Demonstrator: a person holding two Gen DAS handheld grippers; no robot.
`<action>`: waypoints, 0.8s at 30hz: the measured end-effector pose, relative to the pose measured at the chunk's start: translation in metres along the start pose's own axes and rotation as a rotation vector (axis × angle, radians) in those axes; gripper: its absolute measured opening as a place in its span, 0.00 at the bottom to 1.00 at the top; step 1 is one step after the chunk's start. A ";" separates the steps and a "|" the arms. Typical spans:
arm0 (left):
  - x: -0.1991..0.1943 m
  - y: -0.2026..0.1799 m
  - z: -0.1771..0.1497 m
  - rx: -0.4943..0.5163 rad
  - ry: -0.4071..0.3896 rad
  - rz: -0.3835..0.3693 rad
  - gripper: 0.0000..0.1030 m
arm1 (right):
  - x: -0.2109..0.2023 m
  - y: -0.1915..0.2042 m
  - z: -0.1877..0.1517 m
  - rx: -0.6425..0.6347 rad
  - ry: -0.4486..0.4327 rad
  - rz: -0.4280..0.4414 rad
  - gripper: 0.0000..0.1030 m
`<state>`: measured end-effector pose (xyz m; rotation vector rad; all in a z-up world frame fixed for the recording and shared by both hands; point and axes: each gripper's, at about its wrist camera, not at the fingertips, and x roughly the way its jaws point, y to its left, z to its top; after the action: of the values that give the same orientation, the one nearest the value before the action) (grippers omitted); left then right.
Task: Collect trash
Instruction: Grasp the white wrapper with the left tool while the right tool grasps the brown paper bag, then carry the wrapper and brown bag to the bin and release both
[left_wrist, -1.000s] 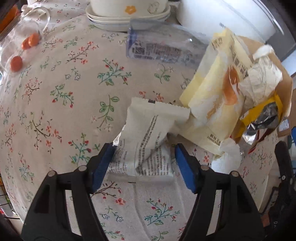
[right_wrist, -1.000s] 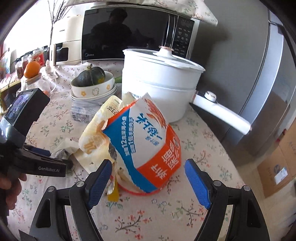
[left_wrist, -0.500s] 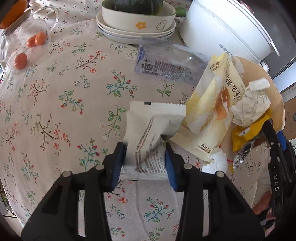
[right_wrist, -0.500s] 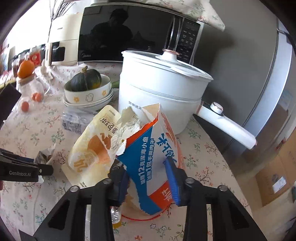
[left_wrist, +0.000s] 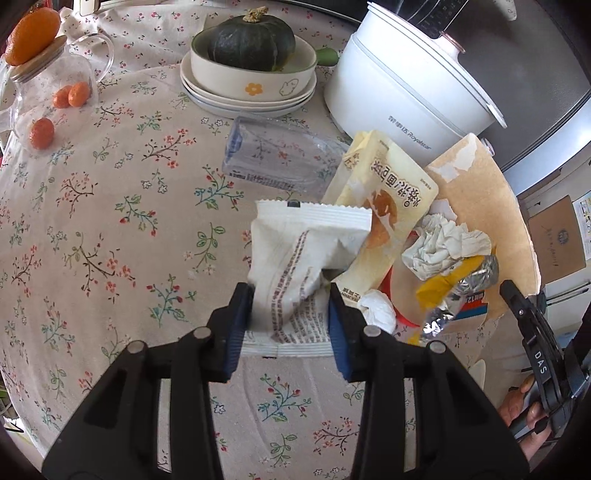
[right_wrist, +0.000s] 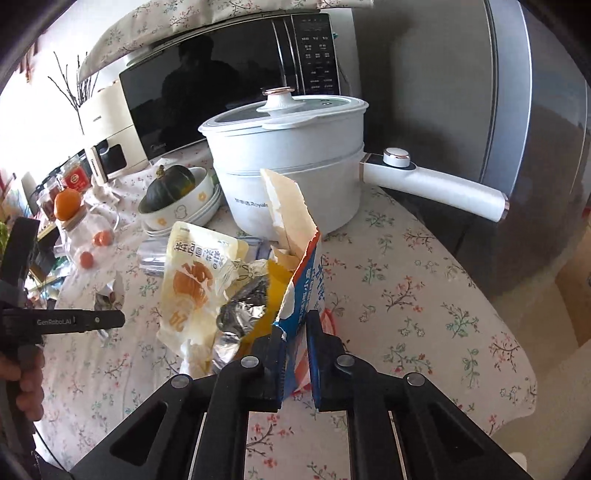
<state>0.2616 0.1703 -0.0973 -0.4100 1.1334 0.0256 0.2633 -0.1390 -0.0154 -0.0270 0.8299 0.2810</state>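
Left tongs (left_wrist: 291, 314) pinch the white wrapper (left_wrist: 303, 258), lifted near the bench's right edge. Right tongs (right_wrist: 295, 354) pinch the carton (right_wrist: 299, 280) wall, mouth open. Advice: keep the carton steady, carry the wrapper over the mouth, release late.

Open: floral tablecloth (left_wrist: 92, 229), left half | Blocked far side: white pot (left_wrist: 402, 88), stacked dishes (left_wrist: 251, 92), clear bottle (left_wrist: 280, 162) | Right: torn carton (left_wrist: 476, 206), possibly overfull

Torn carton (right_wrist: 301, 280) between right gripper (right_wrist: 295, 354) jaws, seemingly pinched.
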 end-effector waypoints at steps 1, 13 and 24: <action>-0.003 0.000 -0.001 0.000 -0.006 -0.007 0.41 | -0.001 -0.003 0.001 0.008 -0.005 -0.014 0.09; -0.039 -0.013 -0.018 0.030 -0.094 -0.073 0.41 | -0.046 -0.004 0.010 -0.010 -0.155 -0.108 0.02; -0.059 -0.032 -0.021 0.063 -0.159 -0.147 0.41 | -0.079 -0.029 0.013 0.061 -0.209 -0.144 0.02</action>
<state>0.2252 0.1447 -0.0426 -0.4267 0.9426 -0.1044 0.2297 -0.1841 0.0485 0.0003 0.6252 0.1201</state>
